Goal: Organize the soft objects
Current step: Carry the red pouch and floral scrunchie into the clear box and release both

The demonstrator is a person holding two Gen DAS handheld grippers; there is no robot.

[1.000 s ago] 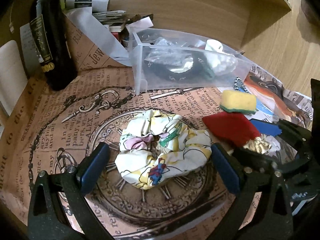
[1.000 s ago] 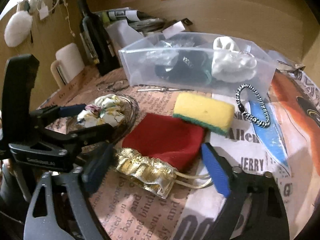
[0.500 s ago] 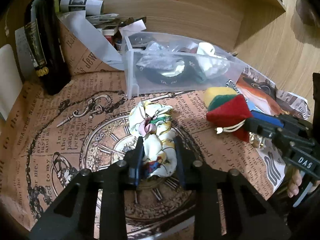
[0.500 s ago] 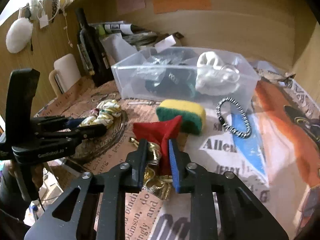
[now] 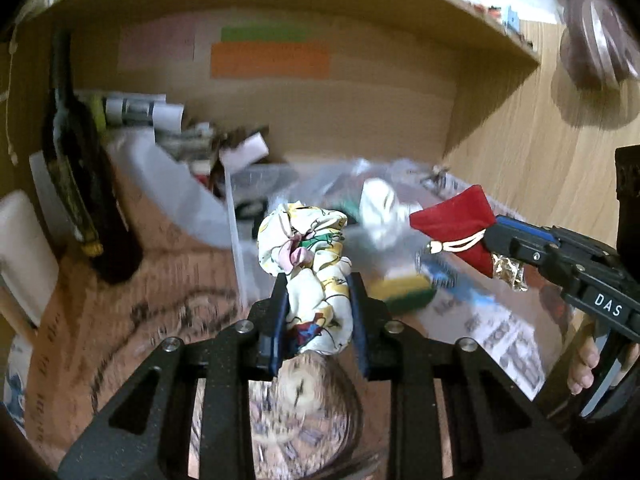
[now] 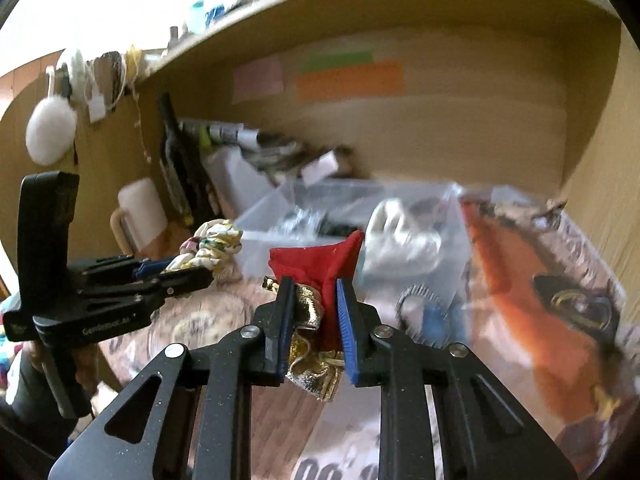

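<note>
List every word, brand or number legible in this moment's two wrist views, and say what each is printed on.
"DAS" - white letters on the right gripper body, left wrist view.
A grey brand line beginning "Gen" on the left gripper body, right wrist view; the rest is too blurred to read.
Newspaper-print table cover: large letters, motion-blurred, unreadable.
Dark bottle label: too blurred.
Coloured sticky notes on the back wall: no legible writing.

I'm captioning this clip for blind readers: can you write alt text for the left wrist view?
The left gripper is shut on a floral scrunchie, held up in front of a clear bin on a cluttered desk. At right, the right gripper pinches a red pouch; a yellow sponge lies below, and a dark bottle stands at left.
</note>
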